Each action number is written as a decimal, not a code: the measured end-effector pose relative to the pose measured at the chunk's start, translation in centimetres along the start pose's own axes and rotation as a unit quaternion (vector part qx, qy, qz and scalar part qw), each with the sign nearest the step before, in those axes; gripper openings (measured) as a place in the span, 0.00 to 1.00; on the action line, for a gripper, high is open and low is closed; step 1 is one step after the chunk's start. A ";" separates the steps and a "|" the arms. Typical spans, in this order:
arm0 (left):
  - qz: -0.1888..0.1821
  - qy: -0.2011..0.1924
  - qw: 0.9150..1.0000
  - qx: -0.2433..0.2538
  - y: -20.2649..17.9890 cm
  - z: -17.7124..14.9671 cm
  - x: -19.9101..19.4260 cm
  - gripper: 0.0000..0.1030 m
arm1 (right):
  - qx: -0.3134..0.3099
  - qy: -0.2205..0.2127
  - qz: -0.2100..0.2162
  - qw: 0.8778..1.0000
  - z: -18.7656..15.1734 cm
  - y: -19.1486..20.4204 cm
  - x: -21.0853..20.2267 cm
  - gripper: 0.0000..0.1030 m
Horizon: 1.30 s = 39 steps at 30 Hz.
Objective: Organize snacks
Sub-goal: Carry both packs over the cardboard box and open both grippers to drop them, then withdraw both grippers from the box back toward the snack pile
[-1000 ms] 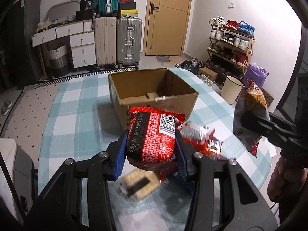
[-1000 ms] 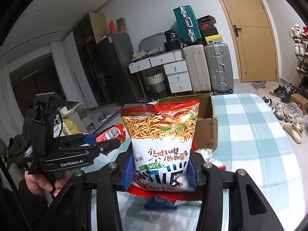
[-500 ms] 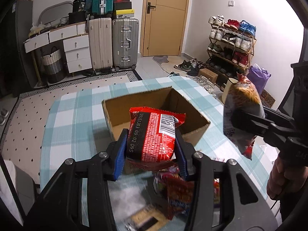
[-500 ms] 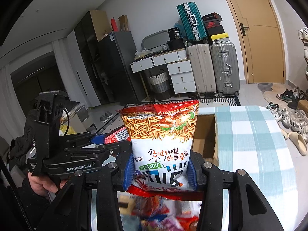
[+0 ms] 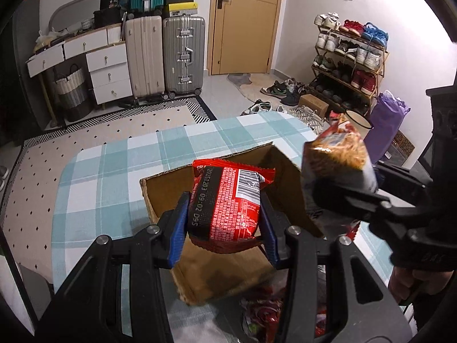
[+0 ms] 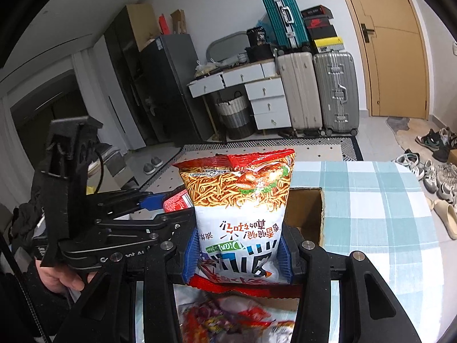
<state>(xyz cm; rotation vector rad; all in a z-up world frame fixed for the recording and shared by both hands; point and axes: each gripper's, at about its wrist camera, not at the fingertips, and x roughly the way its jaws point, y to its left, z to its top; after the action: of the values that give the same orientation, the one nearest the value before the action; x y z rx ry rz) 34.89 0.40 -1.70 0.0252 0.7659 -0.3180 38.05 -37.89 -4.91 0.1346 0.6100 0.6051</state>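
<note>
My left gripper [image 5: 225, 225] is shut on a red snack packet [image 5: 228, 200] and holds it over the near edge of the open cardboard box [image 5: 222, 268] on the checked table [image 5: 114, 183]. My right gripper [image 6: 237, 248] is shut on a tall noodle-snack bag [image 6: 240, 200], held upright above the box [image 6: 305, 214]. In the left wrist view that bag [image 5: 337, 157] hangs over the box's right side. In the right wrist view the left gripper [image 6: 160, 200] sits close on the left with the red packet [image 6: 177, 201].
Loose snack packets [image 5: 265, 311] lie on the table below the grippers, also in the right wrist view [image 6: 228, 317]. Suitcases [image 5: 165, 54], a drawer unit [image 5: 108, 68] and a shoe rack [image 5: 348, 63] stand beyond the table.
Both grippers have risen and moved forward over the box with their snacks. The box now sits right under them, and the loose packets have dropped below the view.
</note>
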 end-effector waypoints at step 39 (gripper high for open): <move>0.047 -0.042 0.998 0.002 -0.7 -2.9 -5.1 0.70 | -0.014 -0.031 -0.042 0.999 -1.5 -0.1 -3.1 0.68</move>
<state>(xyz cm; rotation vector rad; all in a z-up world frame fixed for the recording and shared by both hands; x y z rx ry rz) 29.32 1.53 -0.24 0.0511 0.6795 -0.2299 35.26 -39.81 -4.64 0.1007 0.5439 0.5271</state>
